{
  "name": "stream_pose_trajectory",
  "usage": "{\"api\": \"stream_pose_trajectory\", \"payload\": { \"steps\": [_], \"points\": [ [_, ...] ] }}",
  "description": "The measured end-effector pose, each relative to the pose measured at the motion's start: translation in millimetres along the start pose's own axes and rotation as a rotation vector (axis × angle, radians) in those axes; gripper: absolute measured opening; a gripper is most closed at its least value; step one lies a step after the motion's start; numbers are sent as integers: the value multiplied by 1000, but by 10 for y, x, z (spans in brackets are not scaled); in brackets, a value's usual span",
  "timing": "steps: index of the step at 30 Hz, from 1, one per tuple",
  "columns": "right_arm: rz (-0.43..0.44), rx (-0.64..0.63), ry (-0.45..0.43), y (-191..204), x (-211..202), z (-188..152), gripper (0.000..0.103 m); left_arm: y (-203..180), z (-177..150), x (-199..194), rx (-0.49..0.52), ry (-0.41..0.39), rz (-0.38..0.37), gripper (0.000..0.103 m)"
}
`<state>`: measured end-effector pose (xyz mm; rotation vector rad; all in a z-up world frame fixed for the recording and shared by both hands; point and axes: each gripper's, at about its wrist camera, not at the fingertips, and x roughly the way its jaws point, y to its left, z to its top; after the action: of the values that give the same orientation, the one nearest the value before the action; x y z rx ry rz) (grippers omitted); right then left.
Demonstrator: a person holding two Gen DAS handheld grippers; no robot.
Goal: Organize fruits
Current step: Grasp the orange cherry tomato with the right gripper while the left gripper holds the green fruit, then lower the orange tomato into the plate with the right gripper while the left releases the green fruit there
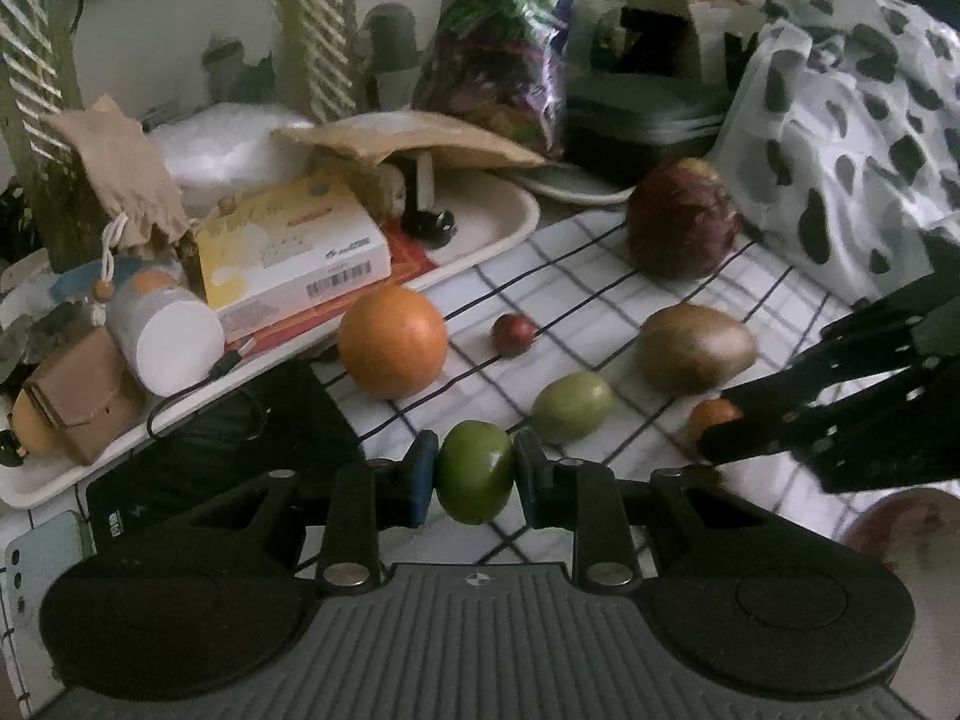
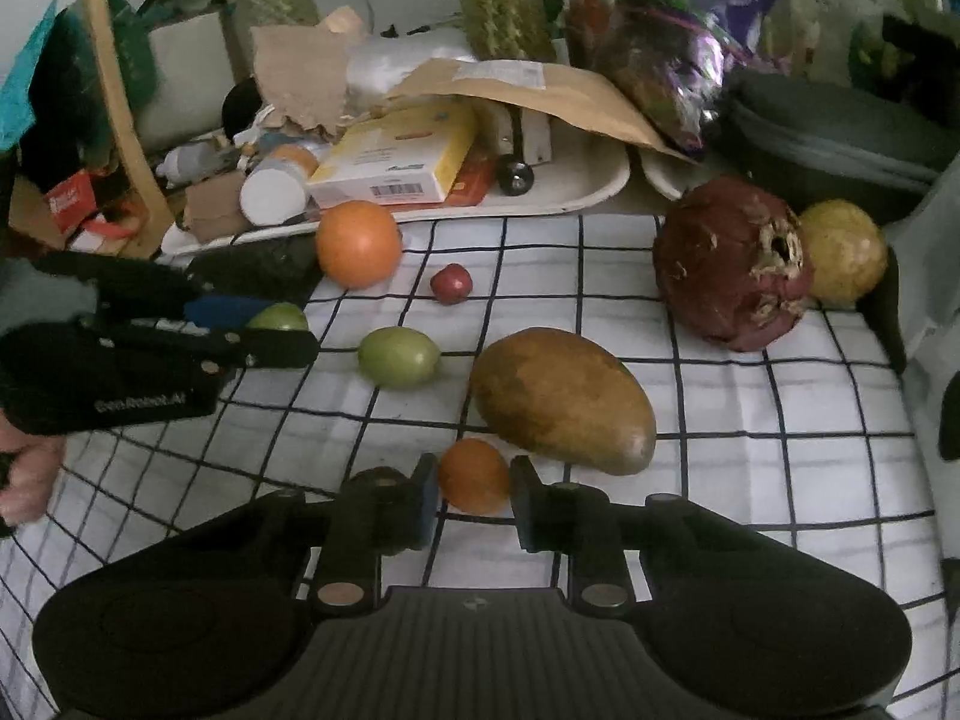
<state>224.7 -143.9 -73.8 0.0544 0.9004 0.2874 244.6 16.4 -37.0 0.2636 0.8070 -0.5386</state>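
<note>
Green fruit [image 1: 475, 471] sits clenched in the left gripper [image 1: 475, 474] jaws; right gripper [image 2: 473, 495] jaws bracket a small orange fruit [image 2: 474, 474] beside the mango [image 2: 561, 399], contact unclear, over the checked bench [image 2: 750, 420].

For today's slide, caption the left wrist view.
Left gripper closed on a green fruit above the checked cloth.

Fruit count: two green fruits [image 2: 398, 357] [image 2: 278, 318], two oranges [image 2: 358, 243] [image 2: 474, 476], one mango [image 2: 561, 399], one pomegranate [image 2: 733, 262], one small red fruit [image 2: 451, 284], one yellow fruit [image 2: 845, 251].
</note>
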Motion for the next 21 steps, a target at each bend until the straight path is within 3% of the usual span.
{"api": "stream_pose_trajectory", "payload": {
  "steps": [9,21],
  "points": [
    [17,-58,-57,121,-362,-65,25,-217,-48,-342,-7,-30,-15,27],
    [45,-14,-106,168,-897,-377,25,-554,-297,-811,-40,-62,-43,27]
  ]
}}
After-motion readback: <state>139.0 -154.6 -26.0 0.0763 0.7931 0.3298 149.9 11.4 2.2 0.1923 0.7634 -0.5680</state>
